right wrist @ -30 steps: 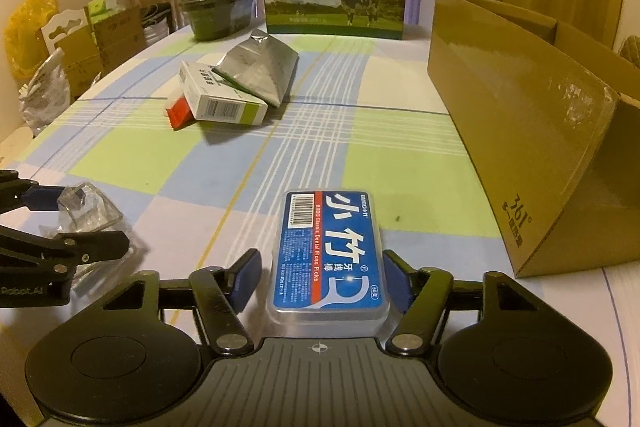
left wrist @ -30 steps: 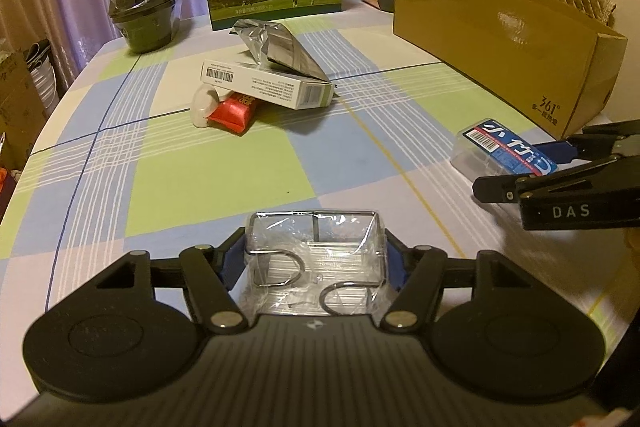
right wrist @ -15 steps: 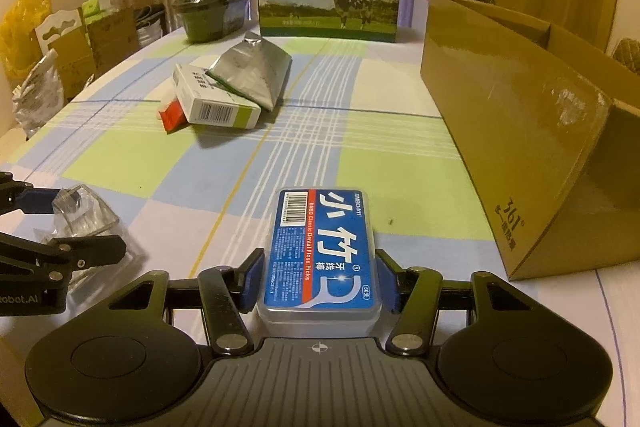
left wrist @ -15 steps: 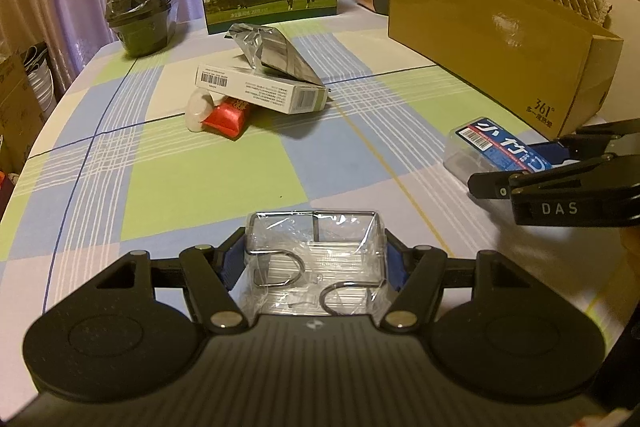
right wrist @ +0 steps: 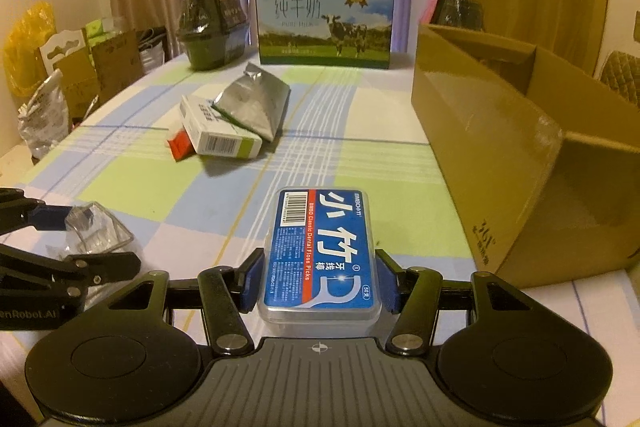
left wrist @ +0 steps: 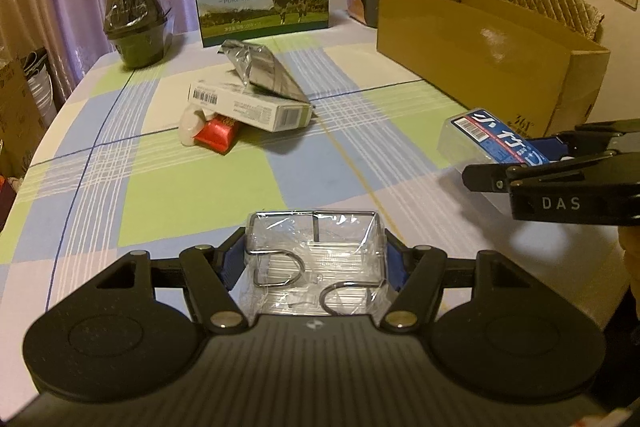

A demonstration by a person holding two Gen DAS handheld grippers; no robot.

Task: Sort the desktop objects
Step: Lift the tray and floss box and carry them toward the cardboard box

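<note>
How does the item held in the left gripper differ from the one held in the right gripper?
The clear packet of metal hooks in the left gripper is see-through crinkled film, while the dental floss pick box in the right gripper is a rigid case. The packet bears no visible label; the box carries a blue and red label with a barcode. The packet looks squat; the box is long, reaching forward past the fingertips. Both are clamped from the sides above the checked tablecloth.

My left gripper [left wrist: 316, 255] & right gripper [right wrist: 320, 283]: matte black, ribbed centre w/ small crosshair mark, round discs each side, silver rivets, blue pads [right wrist: 253, 281]. White "DAS" lettering on right one's side.
</note>
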